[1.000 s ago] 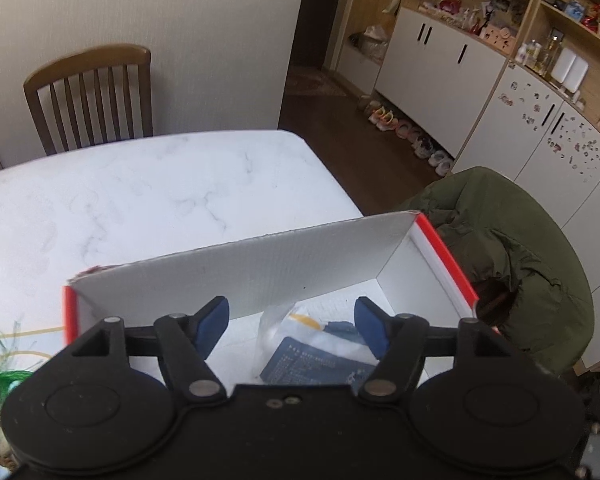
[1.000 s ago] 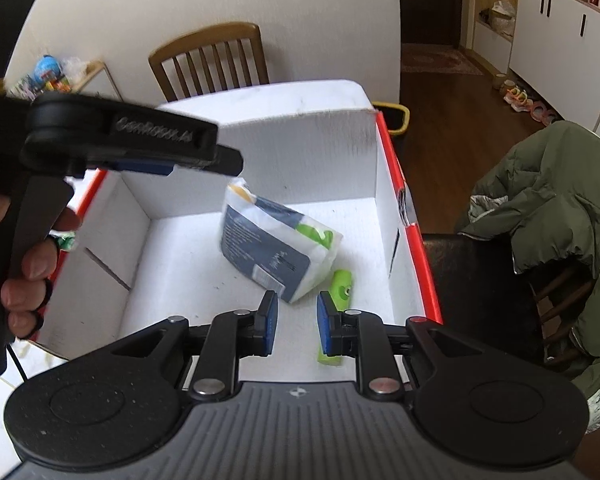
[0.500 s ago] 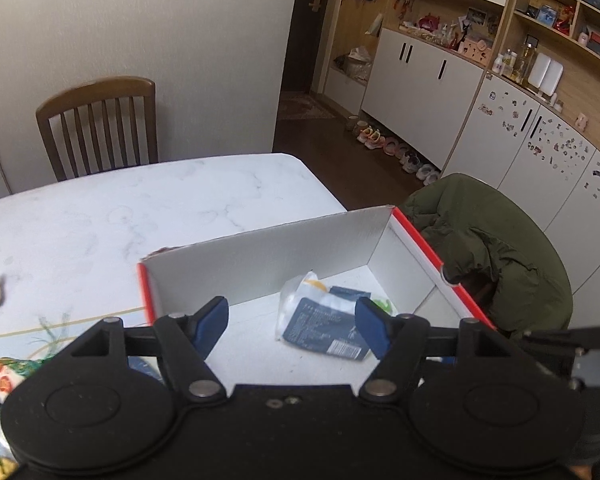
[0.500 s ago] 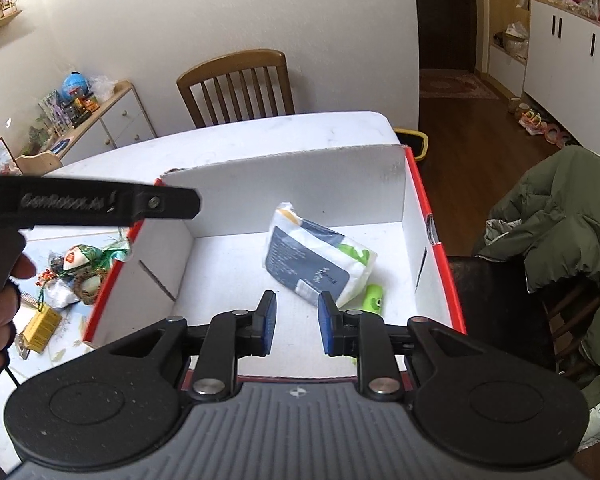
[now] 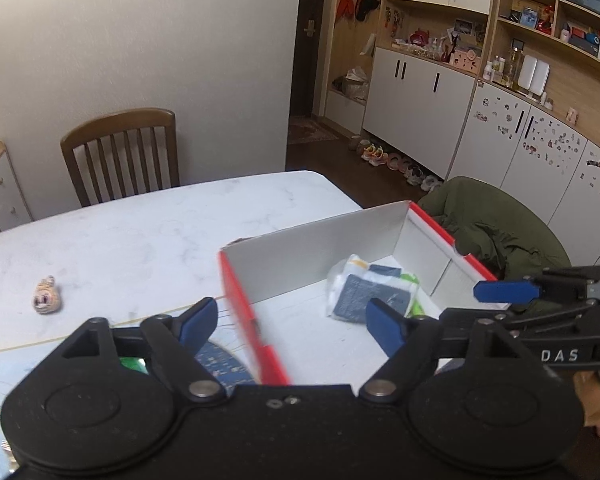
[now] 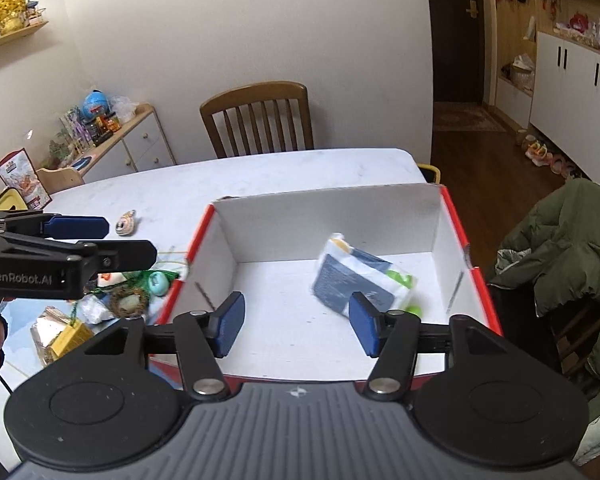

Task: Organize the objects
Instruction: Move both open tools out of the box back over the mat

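White cardboard with red rims, that's the box [image 6: 452, 216] we've got sitting on the marble-look table [image 5: 140, 236], open at the top. Inside it, toward the far right corner, lies a soft white packet [image 6: 360, 276] with a dark blue label and green and yellow bits, tilted on its side, and a small green thing [image 6: 414, 310] peeks out just beside it. Our right gripper [image 6: 296, 326] hangs over the near edge of the box with its blue-padded jaws spread wide, holding nothing. Our left gripper [image 5: 288, 326] sits over the box's left wall, jaws also spread apart and empty. Left of the box there's a heap of small stuff [image 6: 112, 296]: green string, foil packets, a teal egg-shaped thing, plus a little plush toy [image 5: 46, 300] lying on its own farther out.
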Motion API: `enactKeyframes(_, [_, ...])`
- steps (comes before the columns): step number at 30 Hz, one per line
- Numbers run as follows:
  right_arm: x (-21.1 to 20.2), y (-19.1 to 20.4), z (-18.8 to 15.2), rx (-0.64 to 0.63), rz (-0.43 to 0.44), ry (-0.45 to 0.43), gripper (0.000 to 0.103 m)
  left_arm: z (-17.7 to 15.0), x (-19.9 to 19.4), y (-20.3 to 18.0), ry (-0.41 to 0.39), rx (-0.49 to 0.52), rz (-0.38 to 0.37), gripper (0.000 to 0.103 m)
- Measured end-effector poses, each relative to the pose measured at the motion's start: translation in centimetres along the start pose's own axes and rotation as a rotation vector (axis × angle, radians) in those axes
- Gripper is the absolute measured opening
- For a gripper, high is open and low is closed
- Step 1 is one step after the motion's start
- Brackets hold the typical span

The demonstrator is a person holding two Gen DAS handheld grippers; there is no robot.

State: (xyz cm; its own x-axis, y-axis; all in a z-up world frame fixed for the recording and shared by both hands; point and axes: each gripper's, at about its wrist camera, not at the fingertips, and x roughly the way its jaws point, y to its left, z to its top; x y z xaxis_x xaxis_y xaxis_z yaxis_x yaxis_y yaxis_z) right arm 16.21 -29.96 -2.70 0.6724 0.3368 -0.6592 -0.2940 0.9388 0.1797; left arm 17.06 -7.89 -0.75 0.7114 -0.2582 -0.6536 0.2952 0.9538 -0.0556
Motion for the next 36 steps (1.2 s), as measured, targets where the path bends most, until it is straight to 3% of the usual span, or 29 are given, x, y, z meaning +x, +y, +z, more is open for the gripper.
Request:
enactKeyframes(8, [-0.3, 4.7, -0.9, 0.034, 0.031, -0.03, 0.079, -2.4, -3.7, 4.2, -0.04, 0.019, 0.03, 0.096])
enactKeyframes(13, [-0.3, 8.3, -1.6, 0.019, 0.025, -0.051, 0.084, -3.8, -5.9, 7.2, -0.055, 0.028, 0.059, 0.102])
enactKeyframes(21, [0.3, 13.6, -2.5, 0.023, 0.027, -0.048, 0.085, -5.9, -8.0, 12.9, -0.045, 0.0, 0.065, 0.103])
enactKeyframes(28, [1.5, 17.9, -3.3, 0.002, 0.013, -0.043, 0.085, -8.4, -8.6, 18.2, -0.037, -0.083, 0.08, 0.103])
enactKeyframes(36, [4.2, 22.3, -4.2, -0.034, 0.017, 0.042, 0.085, -11.9, -8.1, 23.1, 0.034, -0.17, 0.083, 0.103])
